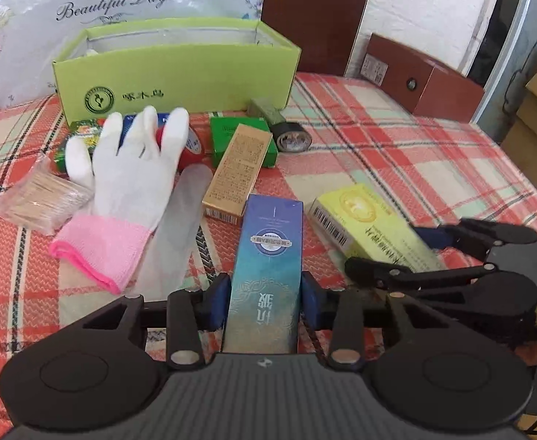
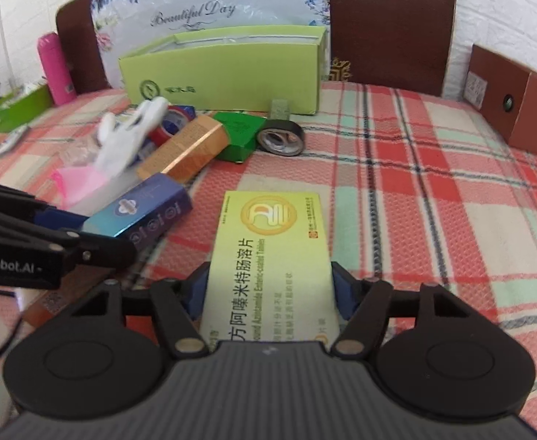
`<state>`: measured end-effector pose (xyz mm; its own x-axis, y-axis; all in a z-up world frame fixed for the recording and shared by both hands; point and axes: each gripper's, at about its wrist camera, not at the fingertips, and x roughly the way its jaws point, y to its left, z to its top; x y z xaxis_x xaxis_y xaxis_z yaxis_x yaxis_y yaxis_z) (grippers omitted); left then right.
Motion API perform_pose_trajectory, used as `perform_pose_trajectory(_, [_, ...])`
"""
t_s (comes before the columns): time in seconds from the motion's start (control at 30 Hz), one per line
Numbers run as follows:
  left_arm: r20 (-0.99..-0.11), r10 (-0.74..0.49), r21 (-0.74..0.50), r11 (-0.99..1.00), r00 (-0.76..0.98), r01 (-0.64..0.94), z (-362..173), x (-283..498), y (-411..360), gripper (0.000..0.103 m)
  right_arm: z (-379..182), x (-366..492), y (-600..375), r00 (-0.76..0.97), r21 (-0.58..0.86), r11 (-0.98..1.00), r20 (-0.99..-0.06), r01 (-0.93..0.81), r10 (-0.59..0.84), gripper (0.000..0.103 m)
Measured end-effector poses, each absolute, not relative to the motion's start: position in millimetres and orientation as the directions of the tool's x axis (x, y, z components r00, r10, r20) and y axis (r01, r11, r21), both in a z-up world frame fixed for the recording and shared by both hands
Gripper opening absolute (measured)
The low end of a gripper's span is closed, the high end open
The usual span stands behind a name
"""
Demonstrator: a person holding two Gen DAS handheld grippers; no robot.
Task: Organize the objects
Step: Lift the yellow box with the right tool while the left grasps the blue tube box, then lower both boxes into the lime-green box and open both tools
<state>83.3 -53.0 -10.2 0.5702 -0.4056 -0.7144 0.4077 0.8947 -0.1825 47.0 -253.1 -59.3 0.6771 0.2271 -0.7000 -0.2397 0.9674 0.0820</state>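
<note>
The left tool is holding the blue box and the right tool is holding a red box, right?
Not quite. In the right wrist view, the right tool holds a yellow box, not red. The left tool does hold the blue box.

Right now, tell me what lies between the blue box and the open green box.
In the left wrist view, the gold box and small green box lie between the blue box and open green box.

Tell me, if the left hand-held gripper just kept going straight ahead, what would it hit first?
Probably the gold box: it lies just beyond the tip of the blue box clamped in the left hand-held gripper. Depth is unclear; it might slip past toward the green box.
</note>
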Motion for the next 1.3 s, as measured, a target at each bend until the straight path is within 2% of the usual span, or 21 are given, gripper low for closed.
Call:
perform_pose_trajectory(0.13, [-0.663, -0.419, -0.193, 0.896, 0.620, 0.400, 18.6, 76.9, -34.8, 0.043, -38.0, 44.7, -257.4, 0.683, 0.183, 0.946, -0.656, -0.268, 0.321, 0.065])
perform_pose_trajectory(0.4, [-0.542, -0.421, -0.176, 0.903, 0.728, 0.392, 82.1, 98.3, -14.1, 0.043, 17.3, 78.0, -247.5, 0.755, 0.163, 0.928, -0.544, -0.335, 0.368, 0.065])
perform_pose_trajectory(0.57, [-0.494, -0.402, -0.180, 0.915, 0.771, 0.362, 111.6, 139.5, -14.2, 0.043, 42.9, 119.4, -237.4, 0.773, 0.165, 0.919, -0.500, -0.358, 0.391, 0.065])
perform_pose_trajectory(0.67, [-0.495, -0.381, -0.213, 0.925, 0.781, 0.316, 120.8, 176.8, -13.9, 0.043, 52.6, 150.1, -229.5, 0.798, 0.138, 0.932, -0.484, -0.336, 0.360, 0.065])
perform_pose_trajectory(0.97, [-0.547, -0.307, -0.280, 0.944, 0.778, 0.176, 117.7, 296.0, -12.5, 0.043, 54.7, 258.7, -222.8, 0.823, 0.191, 0.957, -0.492, -0.217, 0.285, 0.065])
perform_pose_trajectory(1.27, [-0.593, -0.305, -0.271, 0.947, 0.745, 0.171, 87.6, 347.4, -14.5, 0.042, 22.2, 314.3, -205.1, 0.824, 0.145, 0.971, -0.513, -0.192, 0.240, 0.066])
perform_pose_trajectory(1.3, [-0.589, -0.311, -0.271, 0.946, 0.746, 0.180, 83.2, 349.5, -15.0, 0.050, 17.0, 317.7, -202.0, 0.825, 0.130, 0.972, -0.514, -0.195, 0.234, 0.066])
